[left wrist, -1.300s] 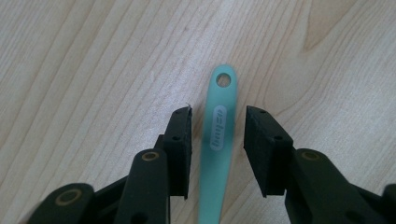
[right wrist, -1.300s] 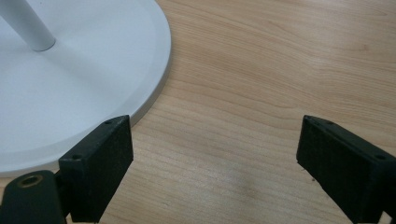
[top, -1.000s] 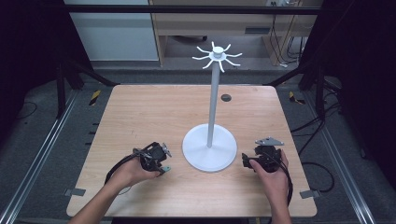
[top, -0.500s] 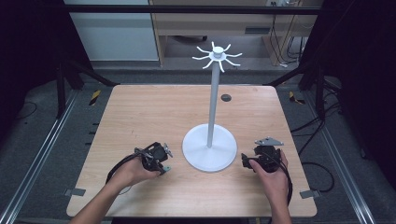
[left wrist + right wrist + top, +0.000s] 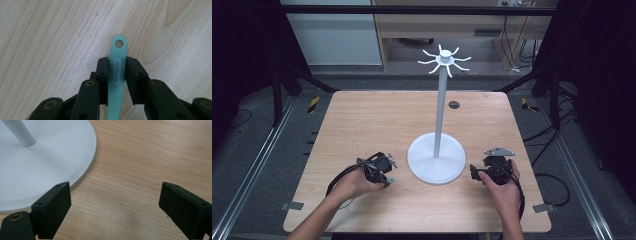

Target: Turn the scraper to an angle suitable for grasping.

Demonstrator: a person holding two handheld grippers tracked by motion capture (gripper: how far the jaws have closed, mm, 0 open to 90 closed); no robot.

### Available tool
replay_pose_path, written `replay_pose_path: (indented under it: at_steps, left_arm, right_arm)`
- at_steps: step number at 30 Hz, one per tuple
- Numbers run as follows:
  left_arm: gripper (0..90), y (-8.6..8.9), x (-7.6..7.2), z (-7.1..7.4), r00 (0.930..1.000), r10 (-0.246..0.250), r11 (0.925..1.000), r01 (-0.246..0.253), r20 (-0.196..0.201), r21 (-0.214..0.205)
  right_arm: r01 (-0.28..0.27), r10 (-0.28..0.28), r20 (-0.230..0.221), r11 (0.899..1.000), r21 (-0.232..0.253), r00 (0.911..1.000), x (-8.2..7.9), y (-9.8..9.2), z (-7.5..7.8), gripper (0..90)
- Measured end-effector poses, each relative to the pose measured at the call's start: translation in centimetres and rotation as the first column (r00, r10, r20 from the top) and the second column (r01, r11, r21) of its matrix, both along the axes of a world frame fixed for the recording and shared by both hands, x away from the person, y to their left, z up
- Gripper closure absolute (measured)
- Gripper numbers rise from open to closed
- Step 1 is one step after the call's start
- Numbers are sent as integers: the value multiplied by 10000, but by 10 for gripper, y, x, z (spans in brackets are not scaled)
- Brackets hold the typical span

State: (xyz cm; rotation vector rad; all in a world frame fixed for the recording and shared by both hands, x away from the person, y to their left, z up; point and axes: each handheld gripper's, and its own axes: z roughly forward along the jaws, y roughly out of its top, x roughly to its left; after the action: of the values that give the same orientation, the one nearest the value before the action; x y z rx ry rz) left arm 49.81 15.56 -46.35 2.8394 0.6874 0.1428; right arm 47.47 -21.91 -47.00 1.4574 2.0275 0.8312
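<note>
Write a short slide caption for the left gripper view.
Left gripper clamps a teal handle, with hanging hole, over the wooden table.

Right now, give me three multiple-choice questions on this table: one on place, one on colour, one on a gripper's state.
1. Where does the white stand sit?
A. between the two grippers
B. at the table's far left corner
C. off the table

2. What colour is the handle in the left gripper?
A. red
B. teal
C. black

3. How is the right gripper?
A. shut on the stand
B. shut on a handle
C. open

Answers: 1 A, the base lies between both hands; 2 B, the left gripper view shows teal; 3 C, its jaws stand wide apart over bare wood.
</note>
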Motion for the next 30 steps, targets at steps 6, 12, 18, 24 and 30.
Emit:
replay_pose_path:
  at_steps: [6,12,18,24,30]
  left_arm:
    - [735,10,-6,12,9988,98,9985,-72,485,-551]
    - [737,29,-16,33,9925,321,9894,-147,1183,-1448]
    - [737,48,-27,51,9822,699,9707,-267,1746,-2387]
    - [738,62,-36,63,9691,1221,9508,-522,2144,-3055]
    - [738,73,-42,73,9553,1645,9333,-701,2458,-3521]
  right_arm:
    - [-3,3,1,10000,-7,10000,0,0,0,109]
    - [-20,20,10,10000,-34,10000,0,1,0,109]
    - [-55,56,32,10000,-56,10000,-1,2,0,109]
    - [-24,24,42,10000,-62,10000,-2,2,0,108]
    - [-40,40,72,10000,-53,10000,-2,2,1,108]
